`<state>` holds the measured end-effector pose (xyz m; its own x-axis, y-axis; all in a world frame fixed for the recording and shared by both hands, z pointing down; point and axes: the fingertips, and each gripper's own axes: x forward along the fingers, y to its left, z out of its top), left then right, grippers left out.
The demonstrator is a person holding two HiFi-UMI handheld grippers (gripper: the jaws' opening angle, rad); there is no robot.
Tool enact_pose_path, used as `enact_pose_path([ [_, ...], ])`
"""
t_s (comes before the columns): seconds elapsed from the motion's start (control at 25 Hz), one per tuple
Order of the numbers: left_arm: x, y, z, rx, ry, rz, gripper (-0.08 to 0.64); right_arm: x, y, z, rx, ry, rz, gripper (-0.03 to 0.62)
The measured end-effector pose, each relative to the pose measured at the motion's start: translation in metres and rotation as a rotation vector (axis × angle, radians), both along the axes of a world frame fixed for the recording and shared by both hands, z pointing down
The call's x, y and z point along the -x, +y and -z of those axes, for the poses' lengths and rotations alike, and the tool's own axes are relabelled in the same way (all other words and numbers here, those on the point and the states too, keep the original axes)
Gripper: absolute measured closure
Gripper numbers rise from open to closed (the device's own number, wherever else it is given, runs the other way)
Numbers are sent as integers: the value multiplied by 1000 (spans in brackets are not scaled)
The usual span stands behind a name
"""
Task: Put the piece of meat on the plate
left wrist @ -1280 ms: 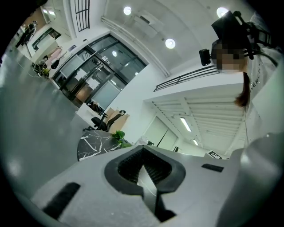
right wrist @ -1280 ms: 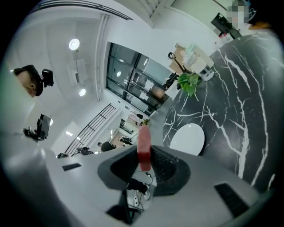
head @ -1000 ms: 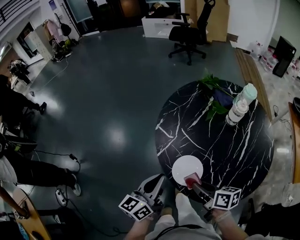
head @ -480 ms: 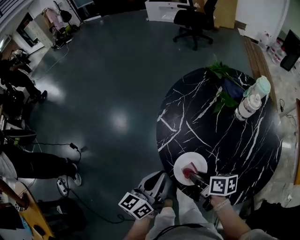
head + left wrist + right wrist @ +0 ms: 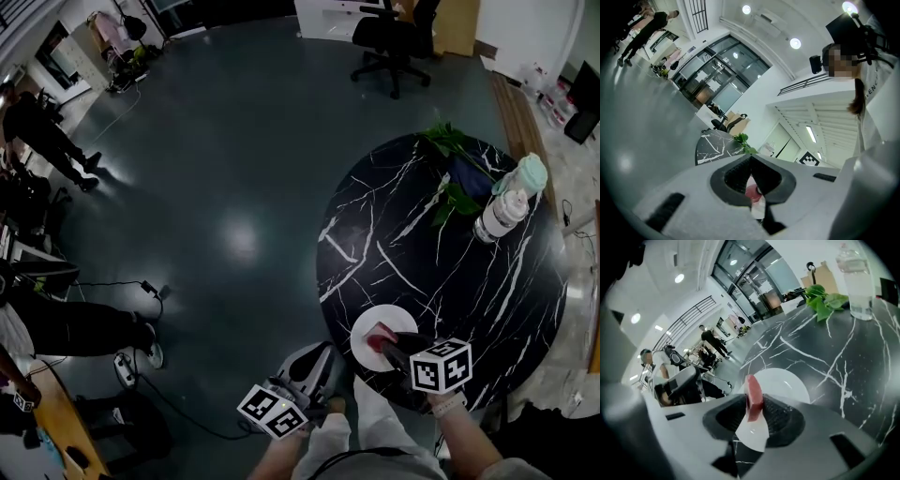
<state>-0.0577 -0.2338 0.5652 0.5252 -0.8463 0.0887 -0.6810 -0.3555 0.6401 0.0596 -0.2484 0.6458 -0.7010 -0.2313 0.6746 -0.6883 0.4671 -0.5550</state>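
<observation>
Right tongs (image 5: 754,414) were clamped on a red slab of meat (image 5: 753,394), with the pads pressed to both flat sides. The slab stood on edge and stuck out past the tips. It hung over the near part of a round white plate (image 5: 785,380); could not tell whether its lower end touched the plate. In the head view the right tongs (image 5: 384,345) reached in from the near edge, angled downward. There the red slab of meat (image 5: 378,334) showed as a red patch over the round white plate (image 5: 398,323). The plate sat by the near-left rim of a round black marble-patterned bench with white veining (image 5: 441,262). Left tongs (image 5: 319,361) were off the bench, nearer than the plate and to its left, over the dark grey floor (image 5: 216,187). In the left gripper view the left tongs (image 5: 751,161) were clenched at the tips, nothing gripped. On the far right of the bench stood a clear plastic bottle (image 5: 500,216), with a pale-green-topped container (image 5: 527,176) just beyond it. A green leafy sprig (image 5: 448,145) lay to their left at the far edge. A black office chair (image 5: 394,37) stood on the floor well beyond the bench.
</observation>
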Motion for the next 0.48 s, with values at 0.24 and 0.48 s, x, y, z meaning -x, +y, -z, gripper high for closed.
enact_pose_path([
  [0.24, 1, -1, 1, 1, 7, 3, 551, -7, -10, 3, -180, 152, 68, 415],
  [0.48, 3, -1, 3, -5, 12, 3, 551, -12, -17, 19, -287, 162, 35, 353],
])
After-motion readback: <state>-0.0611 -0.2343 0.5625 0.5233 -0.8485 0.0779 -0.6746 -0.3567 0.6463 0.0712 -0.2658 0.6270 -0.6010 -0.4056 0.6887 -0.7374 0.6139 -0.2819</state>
